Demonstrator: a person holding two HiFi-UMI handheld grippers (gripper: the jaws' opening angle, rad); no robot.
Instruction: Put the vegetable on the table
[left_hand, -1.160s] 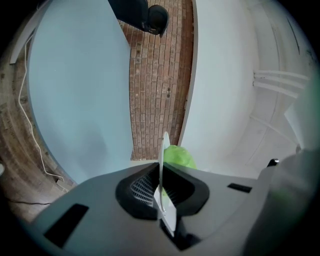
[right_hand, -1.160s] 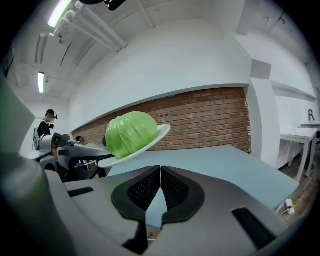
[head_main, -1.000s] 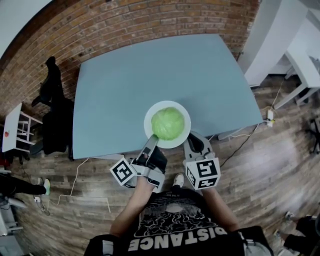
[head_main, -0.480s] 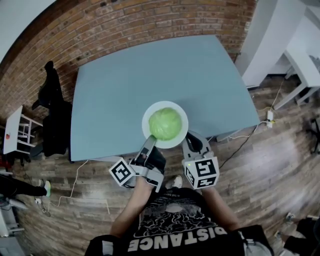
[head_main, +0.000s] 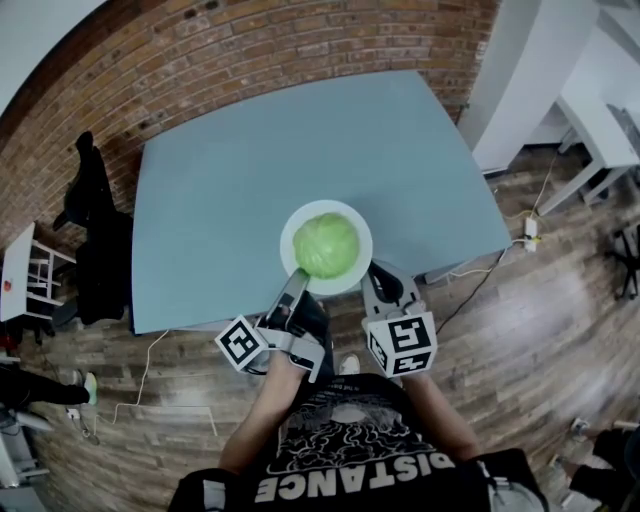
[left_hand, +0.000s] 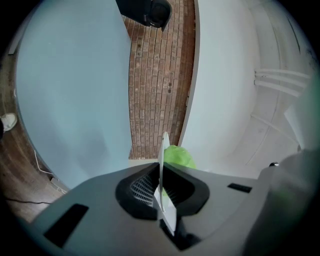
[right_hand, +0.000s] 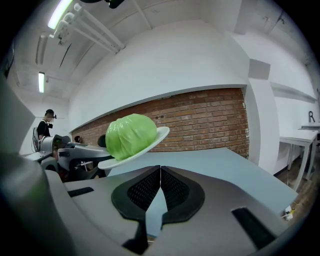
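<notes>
Resting on a white plate (head_main: 360, 264) above the blue desk's (head_main: 220, 200) near edge, head view, is a round, glossy pale-green cabbage (head_main: 326, 245). Left gripper view: left tool (left_hand: 161, 172) clamps the plate's rim. Right gripper view: right tool (right_hand: 160, 175) closed, empty; the plate tilts.

Black white-printed T-shirt (head_main: 350, 440); grey left claw (head_main: 298, 279) and right claw (head_main: 372, 273) carry black-and-white marker cubes (head_main: 243, 343).

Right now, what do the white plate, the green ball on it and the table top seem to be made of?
The plate looks thin, smooth and matte white: ceramic or plastic, I cannot tell which. The green ball looks like a cabbage; its glossy, creased folds suggest film wrap or moulded plastic. The table top is flat, even blue-grey and matte, probably laminate.
</notes>
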